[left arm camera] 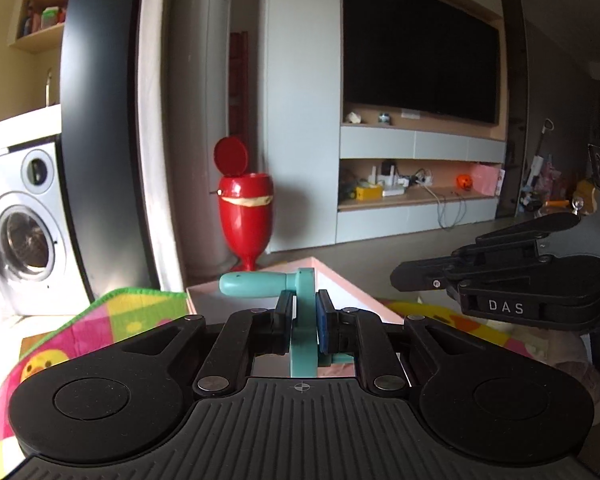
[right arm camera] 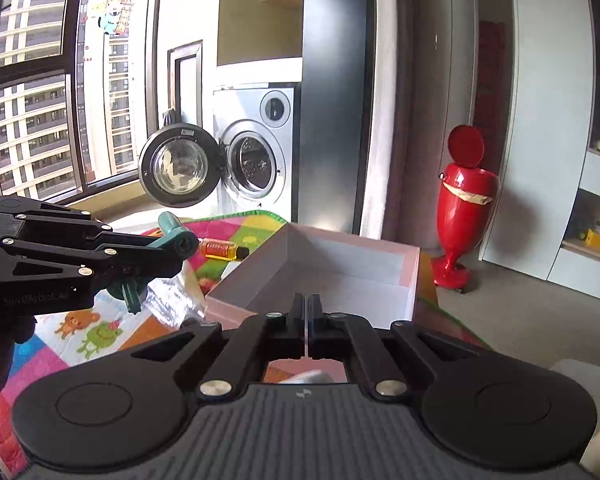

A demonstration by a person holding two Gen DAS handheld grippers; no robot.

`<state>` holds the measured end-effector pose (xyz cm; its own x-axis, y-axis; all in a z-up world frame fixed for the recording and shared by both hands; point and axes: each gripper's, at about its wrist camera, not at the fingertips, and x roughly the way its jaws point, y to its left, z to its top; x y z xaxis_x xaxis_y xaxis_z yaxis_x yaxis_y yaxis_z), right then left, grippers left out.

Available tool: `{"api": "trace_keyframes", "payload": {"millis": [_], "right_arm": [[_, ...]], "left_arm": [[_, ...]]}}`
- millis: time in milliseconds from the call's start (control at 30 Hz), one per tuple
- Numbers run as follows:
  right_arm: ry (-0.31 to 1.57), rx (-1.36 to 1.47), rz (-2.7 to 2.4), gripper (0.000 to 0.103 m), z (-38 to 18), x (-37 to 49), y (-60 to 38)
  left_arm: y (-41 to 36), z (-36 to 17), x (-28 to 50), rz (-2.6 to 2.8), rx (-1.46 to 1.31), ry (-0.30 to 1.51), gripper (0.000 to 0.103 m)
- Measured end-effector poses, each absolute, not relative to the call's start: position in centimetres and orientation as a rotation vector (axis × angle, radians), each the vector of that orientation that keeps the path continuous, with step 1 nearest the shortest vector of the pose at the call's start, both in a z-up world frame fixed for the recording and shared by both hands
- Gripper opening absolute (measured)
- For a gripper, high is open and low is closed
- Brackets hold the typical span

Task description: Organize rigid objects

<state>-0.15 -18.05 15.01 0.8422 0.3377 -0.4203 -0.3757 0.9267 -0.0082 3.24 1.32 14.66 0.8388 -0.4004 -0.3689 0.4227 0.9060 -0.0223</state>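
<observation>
Now my left tongs [left arm camera: 304,308] grip a teal crank-like tool [left arm camera: 300,320], their pads pressed on its flat arm while its rounded handle sticks out sideways, lifted above the colourful play mat [right arm camera: 100,332]. My right tongs [right arm camera: 307,320] are clenched with nothing between them, pointing at the open pink box [right arm camera: 414,276], whose white inside looks bare. A small orange bottle [right arm camera: 220,249] lies on the mat beside the box.

A washing machine [right arm camera: 256,148] with open door is seen beside a sunlit window [right arm camera: 32,80], a red bin [left arm camera: 244,208] and a wall-mounted television [left arm camera: 420,52].
</observation>
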Motion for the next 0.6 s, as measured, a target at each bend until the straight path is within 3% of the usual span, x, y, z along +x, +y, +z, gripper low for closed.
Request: {"api": "trace_keyframes", "payload": {"millis": [100, 267, 433, 600], "right_arm": [[0.418, -0.063, 0.312, 0.018, 16.5, 3.3, -18.2], [0.404, -0.073, 0.297, 0.059, 14.8, 2.0, -20.5], [0.514, -0.155, 0.261, 0.066, 9.4, -0.3, -23.1], [0.657, -0.182, 0.195, 0.066, 3.8, 0.0, -24.4]], "left_arm": [[1.5, 15.5, 9.1, -0.39, -0.052, 0.449, 0.018], [3.4, 12.5, 10.5, -0.34, -0.091, 0.521, 0.019], [6.3, 7.9, 5.8, -0.311, -0.152, 0.579, 0.019], [7.3, 4.8, 2.1, -0.308, -0.206, 0.619, 0.019]]}}
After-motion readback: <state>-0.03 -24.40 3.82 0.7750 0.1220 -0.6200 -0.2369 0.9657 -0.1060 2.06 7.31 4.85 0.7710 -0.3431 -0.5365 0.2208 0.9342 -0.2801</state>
